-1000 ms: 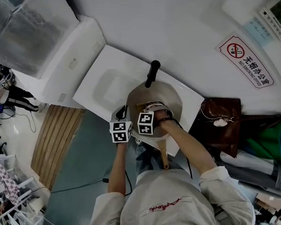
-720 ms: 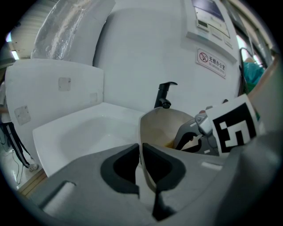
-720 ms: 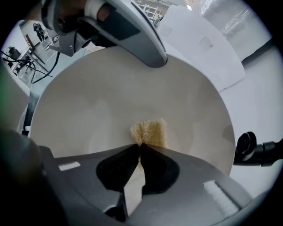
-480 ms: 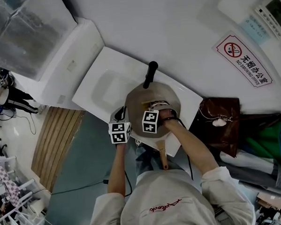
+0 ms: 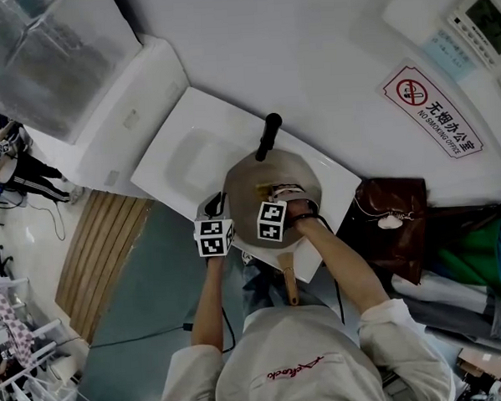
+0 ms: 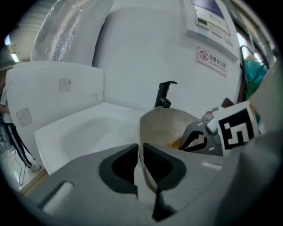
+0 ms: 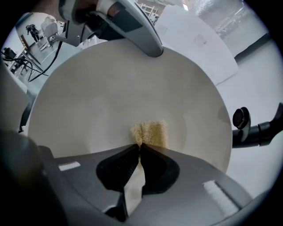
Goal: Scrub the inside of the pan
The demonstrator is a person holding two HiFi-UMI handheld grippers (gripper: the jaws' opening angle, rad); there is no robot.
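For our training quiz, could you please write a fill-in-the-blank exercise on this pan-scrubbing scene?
1. The left gripper is shut on the ____ of the pan.
2. The right gripper is shut on a sponge coloured ____.
3. The faucet beyond the pan is ____.
Missing words: rim; yellow; black.

Smooth matt pan; rough, perhaps fibrous sponge.

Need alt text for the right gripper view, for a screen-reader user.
The right gripper has its tongs shut on a yellow sponge, held against the inside of a pale round pan. At the top, the left gripper clamps the pan's far rim; a black tap shows at the right edge.
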